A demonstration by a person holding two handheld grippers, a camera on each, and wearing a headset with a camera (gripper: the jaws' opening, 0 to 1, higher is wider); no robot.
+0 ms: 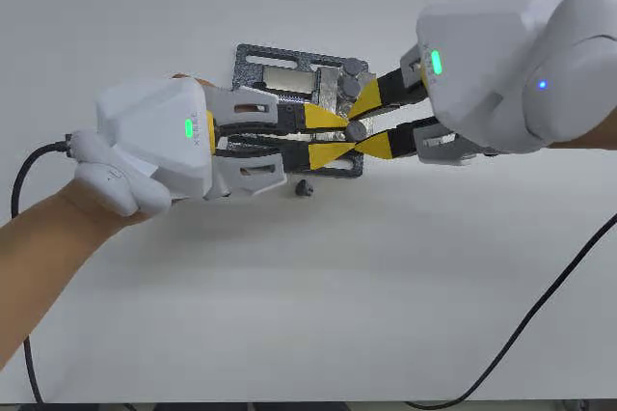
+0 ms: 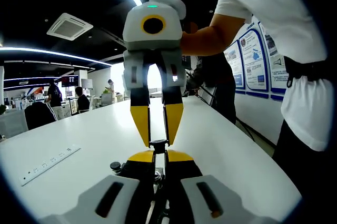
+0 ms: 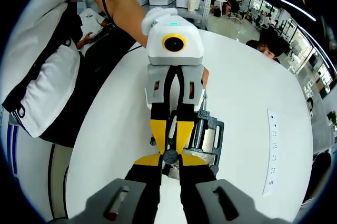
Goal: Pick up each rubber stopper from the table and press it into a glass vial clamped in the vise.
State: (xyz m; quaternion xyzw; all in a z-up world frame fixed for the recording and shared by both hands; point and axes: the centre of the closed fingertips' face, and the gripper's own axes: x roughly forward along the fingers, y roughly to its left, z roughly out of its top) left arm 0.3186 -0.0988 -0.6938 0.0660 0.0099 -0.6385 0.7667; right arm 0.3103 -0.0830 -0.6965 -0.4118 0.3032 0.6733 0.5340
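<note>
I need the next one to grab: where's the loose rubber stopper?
In the head view, the loose stopper lies on the white table, just off the near edge of the vise, slightly left of centre.

Over the vise (image 1: 280,56), left gripper (image 1: 337,135) and right gripper (image 1: 365,123) are meeting tip-to-tip at a stopper (image 1: 357,129); another stopper (image 1: 305,188) is lying just before the vise.

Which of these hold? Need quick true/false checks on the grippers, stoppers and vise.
1. The right gripper holds a grey round rubber stopper between its yellow-tipped jaws. True.
2. A small dark loose stopper lies on the white table beside the dark grey metal vise. True.
3. The vise is bright red. False: it is dark grey.
4. Both grippers point the same way. False: the left gripper faces the right gripper, tips nearly meeting.
</note>
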